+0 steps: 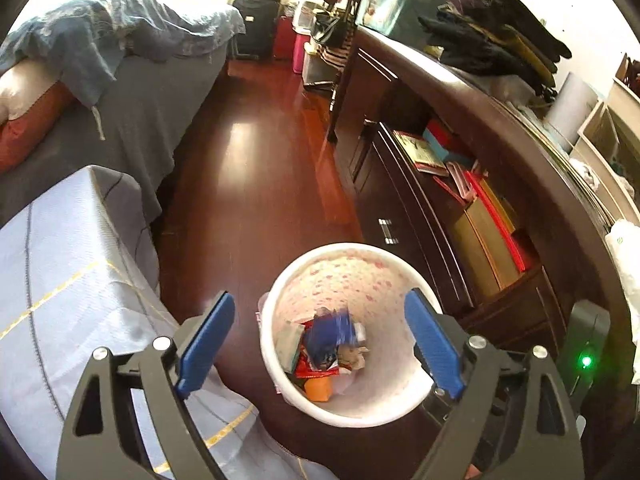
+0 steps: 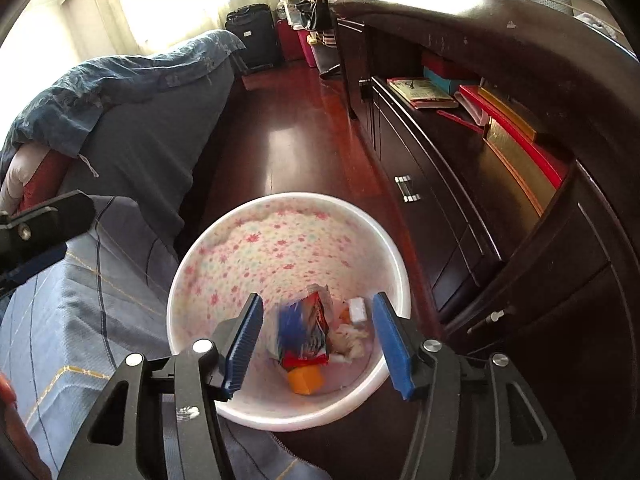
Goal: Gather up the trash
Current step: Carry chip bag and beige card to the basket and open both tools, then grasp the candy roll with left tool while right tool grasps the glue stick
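Both my left gripper [image 1: 320, 344] and right gripper [image 2: 318, 346] stand open and empty above the bin [image 2: 200, 264]. The wrapper [image 2: 304, 332] inside is light, crinkly; pinch an edge.

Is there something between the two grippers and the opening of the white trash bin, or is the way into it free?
Nothing visible blocks it. The left gripper and right gripper both hang open above the white bin, whose mouth is uncovered. A blurred blue wrapper shows above the trash inside.
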`<state>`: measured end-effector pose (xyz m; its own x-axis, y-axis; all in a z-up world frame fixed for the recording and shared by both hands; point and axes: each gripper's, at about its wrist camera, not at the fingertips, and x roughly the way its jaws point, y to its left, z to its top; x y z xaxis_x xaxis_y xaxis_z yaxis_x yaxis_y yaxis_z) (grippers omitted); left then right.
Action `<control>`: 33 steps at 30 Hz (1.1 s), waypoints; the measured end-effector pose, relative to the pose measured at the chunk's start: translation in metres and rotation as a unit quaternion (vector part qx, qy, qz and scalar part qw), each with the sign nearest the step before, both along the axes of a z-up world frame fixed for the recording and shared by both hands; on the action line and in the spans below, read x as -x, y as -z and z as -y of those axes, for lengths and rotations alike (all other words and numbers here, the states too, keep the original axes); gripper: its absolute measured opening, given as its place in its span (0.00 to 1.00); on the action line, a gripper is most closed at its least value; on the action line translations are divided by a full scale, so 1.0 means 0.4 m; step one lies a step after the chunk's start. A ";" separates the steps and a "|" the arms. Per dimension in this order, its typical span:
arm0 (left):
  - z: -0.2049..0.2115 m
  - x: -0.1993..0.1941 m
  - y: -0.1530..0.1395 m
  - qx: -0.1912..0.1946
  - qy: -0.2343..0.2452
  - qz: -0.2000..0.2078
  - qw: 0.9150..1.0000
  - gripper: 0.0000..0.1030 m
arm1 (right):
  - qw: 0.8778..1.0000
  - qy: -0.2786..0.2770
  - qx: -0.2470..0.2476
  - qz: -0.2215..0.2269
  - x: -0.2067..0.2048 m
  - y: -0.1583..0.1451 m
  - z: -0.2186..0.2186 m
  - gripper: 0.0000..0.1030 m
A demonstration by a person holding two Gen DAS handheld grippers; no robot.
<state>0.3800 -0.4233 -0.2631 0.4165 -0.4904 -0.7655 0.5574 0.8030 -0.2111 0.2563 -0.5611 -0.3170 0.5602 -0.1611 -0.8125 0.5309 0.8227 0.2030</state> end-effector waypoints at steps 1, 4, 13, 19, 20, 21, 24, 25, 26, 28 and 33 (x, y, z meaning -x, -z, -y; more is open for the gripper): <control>-0.007 0.003 -0.007 -0.002 -0.004 0.004 1.000 0.88 | 1.000 -0.003 -0.002 0.001 0.005 -0.007 -0.008 0.57; -0.035 0.017 -0.029 -0.015 -0.018 0.023 0.999 0.90 | 1.000 -0.012 -0.002 0.007 0.014 -0.027 -0.031 0.62; -0.198 0.062 -0.078 -0.052 -0.074 0.056 0.994 0.93 | 0.996 -0.082 -0.002 0.018 0.025 -0.093 -0.173 0.67; -0.398 0.096 -0.099 -0.072 -0.145 0.065 0.985 0.93 | 0.987 -0.158 0.003 0.033 0.029 -0.136 -0.319 0.71; -0.429 0.099 -0.101 -0.075 -0.156 0.065 0.983 0.93 | 0.984 -0.176 0.004 0.034 0.029 -0.143 -0.351 0.71; -0.461 0.105 -0.101 -0.079 -0.168 0.064 0.981 0.93 | 0.981 -0.193 0.006 0.036 0.028 -0.150 -0.382 0.72; -0.571 0.109 -0.101 -0.088 -0.214 0.057 0.971 0.93 | 0.974 -0.225 0.010 0.041 0.025 -0.164 -0.447 0.73; -0.607 0.109 -0.098 -0.089 -0.231 0.054 0.967 0.94 | 0.971 -0.237 0.011 0.043 0.025 -0.169 -0.473 0.73; -0.649 0.108 -0.094 -0.091 -0.252 0.050 0.962 0.94 | 0.968 -0.248 0.011 0.045 0.025 -0.174 -0.499 0.73; -0.712 0.106 -0.085 -0.099 -0.286 0.044 0.952 0.95 | 0.964 -0.263 0.011 0.047 0.026 -0.182 -0.538 0.73; -0.851 0.076 -0.039 -0.109 -0.334 0.017 0.936 0.96 | 0.953 -0.299 0.016 0.048 0.036 -0.192 -0.629 0.73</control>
